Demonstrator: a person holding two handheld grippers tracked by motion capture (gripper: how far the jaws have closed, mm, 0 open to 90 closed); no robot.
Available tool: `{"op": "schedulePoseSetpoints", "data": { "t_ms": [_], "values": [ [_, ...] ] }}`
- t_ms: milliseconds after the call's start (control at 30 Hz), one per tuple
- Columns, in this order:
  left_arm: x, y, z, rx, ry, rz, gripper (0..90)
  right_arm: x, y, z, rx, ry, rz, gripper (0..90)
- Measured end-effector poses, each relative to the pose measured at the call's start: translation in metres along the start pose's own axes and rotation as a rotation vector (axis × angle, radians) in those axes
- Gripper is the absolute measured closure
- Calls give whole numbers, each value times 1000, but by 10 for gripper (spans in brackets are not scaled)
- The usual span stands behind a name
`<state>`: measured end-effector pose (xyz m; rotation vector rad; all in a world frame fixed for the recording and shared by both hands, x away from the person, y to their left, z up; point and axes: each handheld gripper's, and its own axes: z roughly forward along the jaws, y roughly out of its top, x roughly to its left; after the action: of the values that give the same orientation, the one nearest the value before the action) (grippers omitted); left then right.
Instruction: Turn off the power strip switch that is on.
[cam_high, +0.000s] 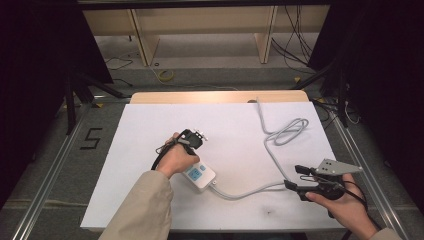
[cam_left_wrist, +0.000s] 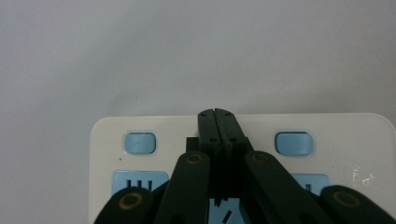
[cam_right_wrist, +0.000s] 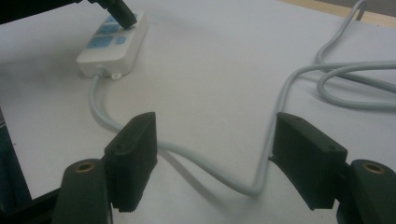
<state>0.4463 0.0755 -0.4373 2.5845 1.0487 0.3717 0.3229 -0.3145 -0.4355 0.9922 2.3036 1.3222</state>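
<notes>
1. The left gripper (cam_high: 196, 136) hangs over the white power strip (cam_high: 199, 176), held by the left hand (cam_high: 176, 159), whose beige-sleeved forearm comes in from the bottom of the high view.
2. Its jaws are pressed together, tips (cam_left_wrist: 216, 113) meeting above the strip's top face between two blue buttons; nothing sits between them.
3. The right gripper (cam_high: 295, 176) lies low and roughly level, well to the right of the strip, in the right hand (cam_high: 345, 207).
4. Its jaws stand wide apart, straddling the strip's grey cable (cam_right_wrist: 205, 163) without touching it.
</notes>
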Motion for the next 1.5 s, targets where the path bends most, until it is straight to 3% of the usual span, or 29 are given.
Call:
{"op": "schedulePoseSetpoints", "data": {
  "t_ms": [533, 1500],
  "values": [
    [-3, 3, 1, 14, 24, 19, 899, 0, 0, 0, -1, 0, 0, 314],
    [-1, 2, 1, 15, 12, 19, 899, 0, 0, 0, -1, 1, 0, 314]
  ]
}}
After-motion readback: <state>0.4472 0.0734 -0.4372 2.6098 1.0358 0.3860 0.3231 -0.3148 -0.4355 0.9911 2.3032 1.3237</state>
